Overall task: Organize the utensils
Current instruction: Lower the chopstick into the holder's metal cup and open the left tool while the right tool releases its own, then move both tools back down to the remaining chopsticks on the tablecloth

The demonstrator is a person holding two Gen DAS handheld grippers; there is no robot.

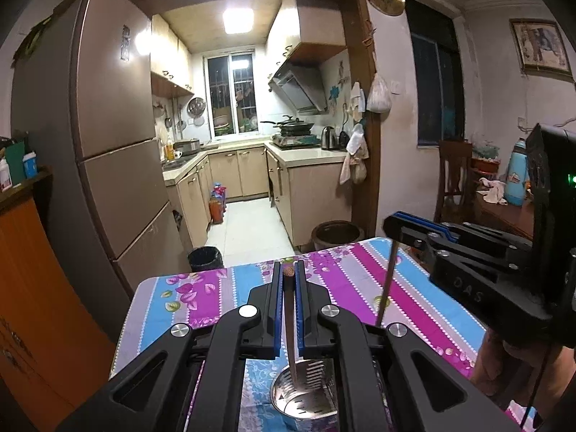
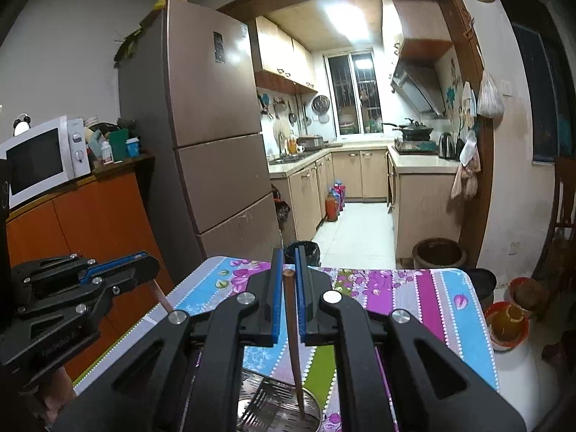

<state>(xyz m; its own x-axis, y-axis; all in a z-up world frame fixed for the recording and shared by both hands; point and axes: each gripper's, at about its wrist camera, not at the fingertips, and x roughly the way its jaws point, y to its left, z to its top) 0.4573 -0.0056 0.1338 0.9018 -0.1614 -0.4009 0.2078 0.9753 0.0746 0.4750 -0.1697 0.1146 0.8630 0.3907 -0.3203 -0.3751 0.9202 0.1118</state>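
Both grippers are clamped on wooden handles, each carried upright so its working end can drop straight into the container below. The left gripper (image 1: 287, 280) pinches a brown wooden handle (image 1: 289, 309) between its blue pads; the handle hangs down to a slotted metal head (image 1: 316, 370), which sits in or just over the mouth of the steel utensil holder (image 1: 288, 399) at the near edge of the table (image 1: 360, 280). The right gripper (image 2: 287, 270) is closed on a second, thinner wooden stick (image 2: 293, 331), possibly a chopstick, whose pointed lower end reaches the holder's rim (image 2: 313, 401); whether it touches the metal I cannot tell. Holding each piece near its top leaves the long lower part free to slide in. The holder stands on the striped floral cloth, near the person, between the 2 grippers. The step in hand looks like lowering both pieces into the holder.
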